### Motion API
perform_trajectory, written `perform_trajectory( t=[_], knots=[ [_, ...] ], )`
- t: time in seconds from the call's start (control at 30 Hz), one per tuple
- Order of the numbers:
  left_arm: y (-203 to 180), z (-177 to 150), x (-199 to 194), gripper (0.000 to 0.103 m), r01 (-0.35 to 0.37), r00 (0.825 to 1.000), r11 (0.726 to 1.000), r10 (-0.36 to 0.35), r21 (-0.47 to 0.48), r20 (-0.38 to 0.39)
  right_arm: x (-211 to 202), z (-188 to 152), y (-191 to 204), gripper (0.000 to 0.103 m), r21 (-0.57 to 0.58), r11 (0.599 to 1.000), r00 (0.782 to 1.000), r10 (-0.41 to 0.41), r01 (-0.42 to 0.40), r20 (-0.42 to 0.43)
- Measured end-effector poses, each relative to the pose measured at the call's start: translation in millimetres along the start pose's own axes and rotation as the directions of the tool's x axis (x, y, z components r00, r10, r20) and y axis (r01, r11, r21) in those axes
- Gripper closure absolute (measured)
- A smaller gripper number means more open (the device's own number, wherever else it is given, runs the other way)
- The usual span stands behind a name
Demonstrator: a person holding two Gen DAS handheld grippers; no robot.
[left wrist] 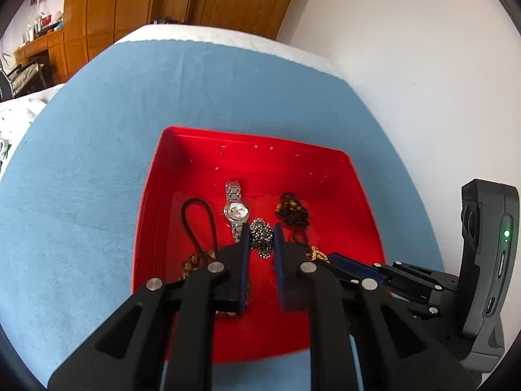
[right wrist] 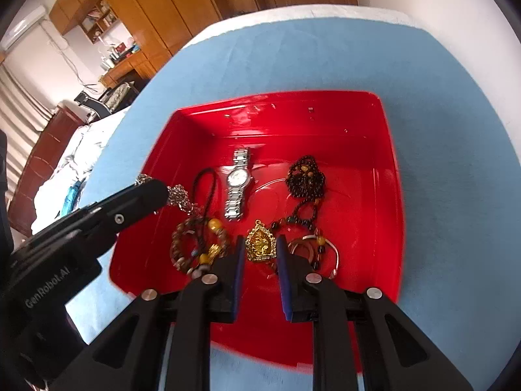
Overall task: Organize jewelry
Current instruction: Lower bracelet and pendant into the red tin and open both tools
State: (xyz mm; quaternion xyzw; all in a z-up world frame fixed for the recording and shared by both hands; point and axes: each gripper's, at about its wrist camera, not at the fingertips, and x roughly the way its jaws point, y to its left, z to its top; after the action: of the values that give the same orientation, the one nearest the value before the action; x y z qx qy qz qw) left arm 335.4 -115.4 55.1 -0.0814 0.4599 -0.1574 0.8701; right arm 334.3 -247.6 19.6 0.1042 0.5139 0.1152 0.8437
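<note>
**A:** How much room do I have around the tray?

**B (the one holding the grippers):** The red tray (right wrist: 387, 169) sits on a blue cloth (left wrist: 97, 169), with bare cloth open on its left, right and far sides. A white wall (left wrist: 407, 49) stands past the cloth on the right, and wooden cupboards (left wrist: 136, 3) stand well behind. The far half of the tray floor is bare red; the jewelry crowds the near half.

**A:** Your left gripper?

**B:** My left gripper (left wrist: 261, 231) hangs over the tray's left part, its fingers nearly together, pinching a silver chain (left wrist: 260, 236) bunched between the pads. In the right wrist view that chain trails down from its tip toward the tray's left wall.

**A:** And the right?

**B:** My right gripper (right wrist: 260, 247) is narrow too. The gold pendant (right wrist: 259, 242) shows in the gap at the tips; I cannot tell whether the pads press on it or it lies below.

**A:** What lies nearby?

**B:** A beaded bracelet (right wrist: 195, 244) just left of my right fingers, a silver bangle (right wrist: 335, 257) just right. Farther in lie a silver watch (right wrist: 238, 182), a black cord loop (left wrist: 198, 221) to its left, and a heap of dark beads (right wrist: 304, 179) to its right.
</note>
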Motion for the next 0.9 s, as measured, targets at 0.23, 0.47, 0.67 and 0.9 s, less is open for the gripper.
perform_trajectory(
  t=[0.23,0.47,0.67,0.9],
  knots=[
    [8.7,6.8,26.5,0.068,-0.043,0.998,0.999,0.042,-0.007,-0.035,16.6,7.1,-9.4,0.07,0.004,1.0,1.0,-0.009,0.009,0.021],
    [19.0,3.5,8.2,0.055,-0.065,0.998,0.998,0.065,-0.023,0.01,-18.0,2.5,-16.1,0.034,-0.013,0.999,0.985,-0.03,0.033,0.169],
    [19.3,-7.9,-36.1,0.025,-0.126,0.986,0.992,0.127,-0.009,0.105,-57.6,-4.7,-15.7,0.017,-0.024,0.995,0.957,-0.083,0.093,0.278],
    [19.7,-27.9,-71.1,0.007,-0.188,0.975,0.982,0.186,0.004,0.124,-87.1,-21.9,-15.7,0.005,-0.023,0.991,0.947,-0.12,0.133,0.298]
  ],
)
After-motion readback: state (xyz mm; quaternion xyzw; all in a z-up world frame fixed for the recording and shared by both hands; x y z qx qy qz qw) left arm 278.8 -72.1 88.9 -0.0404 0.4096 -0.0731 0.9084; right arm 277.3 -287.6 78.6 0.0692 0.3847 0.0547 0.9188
